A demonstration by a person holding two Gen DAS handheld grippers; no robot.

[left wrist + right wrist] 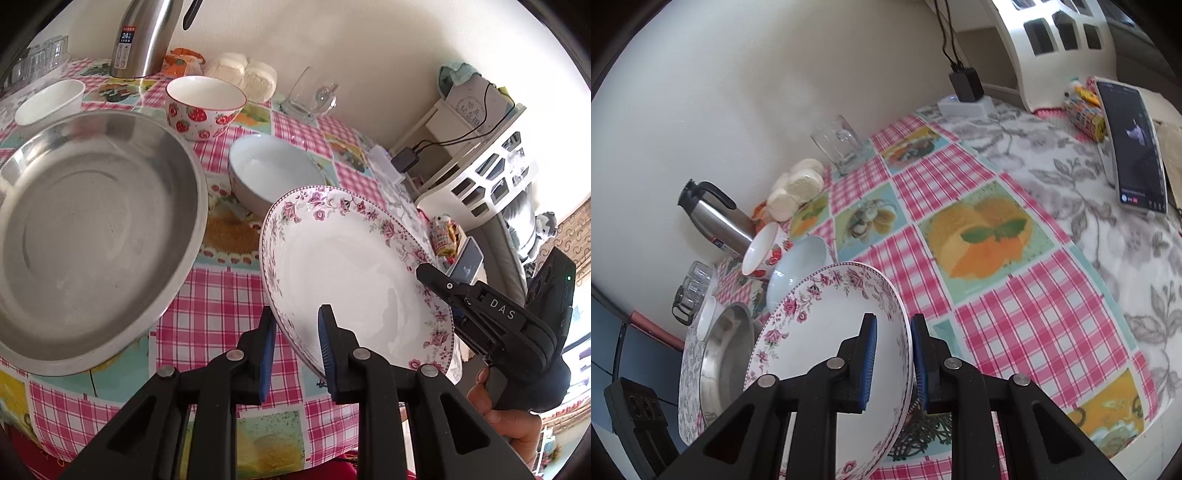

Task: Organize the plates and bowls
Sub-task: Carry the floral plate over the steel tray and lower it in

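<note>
A white plate with a pink flower rim [347, 266] is held tilted above the table. My left gripper [295, 339] is shut on its near rim. My right gripper [892, 354] is shut on its other rim, and it shows in the left wrist view at the right [443, 291]. The plate shows in the right wrist view [820, 332]. A large steel basin [88, 236] stands to the left. Behind the plate are a pale blue bowl [273, 170], a strawberry bowl [203, 103] and a white bowl [48, 103].
A steel thermos jug [144, 37], a glass mug [310, 96], buns in a bag [243, 74] and small glasses [37, 59] stand at the back by the wall. A phone [1134, 144] stands at the right on the grey flowered cloth. A white basket [491, 173] is beyond the table.
</note>
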